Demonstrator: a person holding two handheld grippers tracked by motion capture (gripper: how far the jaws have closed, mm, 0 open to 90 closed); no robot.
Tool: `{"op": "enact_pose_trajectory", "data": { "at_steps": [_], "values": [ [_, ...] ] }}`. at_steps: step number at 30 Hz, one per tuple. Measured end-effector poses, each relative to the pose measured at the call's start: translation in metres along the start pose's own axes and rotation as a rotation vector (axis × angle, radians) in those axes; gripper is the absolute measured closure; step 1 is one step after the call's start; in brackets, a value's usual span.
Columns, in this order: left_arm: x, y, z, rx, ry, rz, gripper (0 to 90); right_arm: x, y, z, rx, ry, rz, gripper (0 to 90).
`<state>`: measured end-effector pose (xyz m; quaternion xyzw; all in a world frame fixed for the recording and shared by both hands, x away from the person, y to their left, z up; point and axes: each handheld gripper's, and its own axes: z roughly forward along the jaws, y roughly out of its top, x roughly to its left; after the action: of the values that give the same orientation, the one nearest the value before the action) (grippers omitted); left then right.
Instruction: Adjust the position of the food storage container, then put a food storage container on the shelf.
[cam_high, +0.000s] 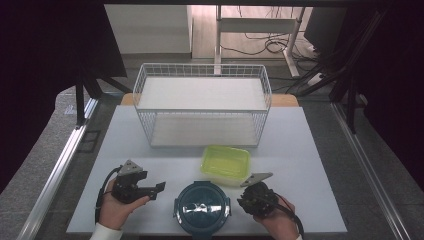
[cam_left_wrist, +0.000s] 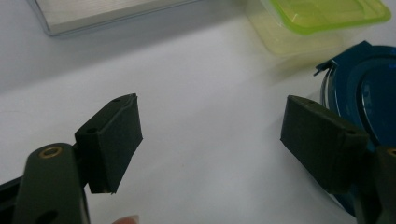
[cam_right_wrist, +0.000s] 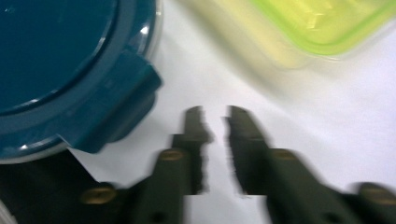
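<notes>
— On the white table (cam_high: 310, 165)?
— Wire basket (cam_high: 202, 102) at the far middle, open-topped, pale board as floor. Yellow-green lidded box (cam_high: 226, 162) just near of it, right of centre. Round dark blue container (cam_high: 202, 207) at the near edge, centre, clip tabs on its rim, glossy lid catching glare. Box and blue container close together, contact impossible to tell.

— Left tool?
— Left tool (cam_high: 159, 188) near-left, gripped by the left hand (cam_high: 116, 210), white cuff at the wrist, aimed right toward the blue container. Seen in the left gripper view (cam_left_wrist: 210, 140): jaws spread wide, bare table between them, nothing held. Blue container (cam_left_wrist: 369, 102) behind the right-hand jaw, yellow-green box (cam_left_wrist: 322, 14) farther off, edge of the basket's board (cam_left_wrist: 107, 16) at the top.

— Right tool?
— Right tool (cam_high: 245, 197) near-right, in the right hand (cam_high: 280, 222), grey three-cornered plate on top, just right of the blue container and just near of the box. Right gripper view (cam_right_wrist: 217, 135), blurred: jaws almost together, narrow slit left, nothing gripped, tips over bare table. Blue clip tab (cam_right_wrist: 116, 102) of the container just left of them, box (cam_right_wrist: 327, 23) beyond.

— Writing, labels, brands?
— Nothing legible anywhere.
</notes>
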<state>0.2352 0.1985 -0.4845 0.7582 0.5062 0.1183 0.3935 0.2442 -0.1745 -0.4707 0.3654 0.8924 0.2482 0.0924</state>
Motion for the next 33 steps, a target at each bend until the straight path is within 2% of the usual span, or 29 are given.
{"op": "enact_pose_trajectory", "data": {
  "at_steps": [1, 2, 3, 5, 6, 7, 10, 13, 15, 16, 17, 18, 20, 23, 24, 26, 28, 32, 33],
  "values": [
    [0.0, 0.0, 0.0, 0.0, 0.0, 0.0, 19.6, 0.0, 0.0, 0.0, 0.0, 0.0, 0.0, 68.2],
    [0.0, 0.0, -0.001, -0.009, 0.0, -0.016, 19.5, -0.006, -0.005, -0.004, -0.043, -0.012, 0.002, 55.1],
    [0.0, 0.0, -0.001, -0.009, 0.0, -0.016, 19.5, -0.006, -0.005, -0.004, -0.043, -0.012, 0.002, 55.1],
    [-0.001, 0.0, -0.002, -0.016, 0.007, -0.021, 19.8, -0.015, -0.01, -0.012, -0.087, 0.027, 0.067, 40.5],
    [-0.001, 0.0, -0.003, -0.019, 0.009, -0.018, 19.8, -0.015, -0.01, -0.012, -0.087, 0.027, 0.067, 40.5],
    [-0.002, 0.0, -0.003, -0.027, 0.013, -0.027, 19.9, -0.02, -0.014, -0.016, -0.117, 0.066, 0.11, 32.9],
    [-0.003, -0.001, -0.004, -0.022, 0.007, -0.048, 19.9, -0.022, -0.016, -0.018, -0.142, 0.085, 0.121, 25.4],
    [-0.005, -0.003, -0.006, 0.002, -0.016, -0.054, 20.6, -0.021, -0.017, -0.019, -0.177, 0.121, 0.125, 22.0],
    [-0.007, -0.005, -0.007, 0.008, -0.034, -0.059, 20.2, -0.021, -0.017, -0.019, -0.187, 0.128, 0.132, 21.5],
    [-0.009, -0.005, -0.009, 0.007, -0.075, -0.083, 18.6, -0.022, -0.017, -0.02, -0.209, 0.151, 0.153, 20.5],
    [-0.009, -0.005, -0.009, 0.007, -0.075, -0.083, 17.6, -0.022, -0.017, -0.02, -0.209, 0.151, 0.153, 20.5],
    [-0.011, -0.006, -0.01, 0.005, -0.094, -0.096, 16.6, -0.022, -0.018, -0.021, -0.226, 0.162, 0.173, 19.9],
    [-0.014, -0.007, -0.013, 0.001, -0.12, -0.116, 15.6, -0.023, -0.018, -0.021, -0.23, 0.168, 0.186, 19.9],
    [-0.017, -0.011, -0.017, -0.003, -0.165, -0.174, 10.2, -0.024, -0.02, -0.02, -0.233, 0.217, 0.23, 19.1],
    [-0.018, -0.014, -0.017, 0.001, -0.183, -0.195, 10.2, -0.024, -0.02, -0.02, -0.233, 0.217, 0.23, 19.1],
    [-0.02, -0.024, -0.016, 0.027, -0.227, -0.234, 8.5, -0.022, -0.021, -0.016, -0.234, 0.264, 0.258, 17.7],
    [-0.021, -0.027, -0.015, 0.036, -0.241, -0.246, 8.3, -0.021, -0.021, -0.015, -0.232, 0.277, 0.265, 17.1],
    [-0.024, -0.034, -0.011, 0.047, -0.319, -0.287, 8.9, -0.016, -0.02, -0.008, -0.214, 0.345, 0.304, 16.8],
    [-0.024, -0.035, -0.009, 0.056, -0.333, -0.291, 8.9, -0.016, -0.02, -0.008, -0.214, 0.345, 0.304, 16.8]
  ]
}}
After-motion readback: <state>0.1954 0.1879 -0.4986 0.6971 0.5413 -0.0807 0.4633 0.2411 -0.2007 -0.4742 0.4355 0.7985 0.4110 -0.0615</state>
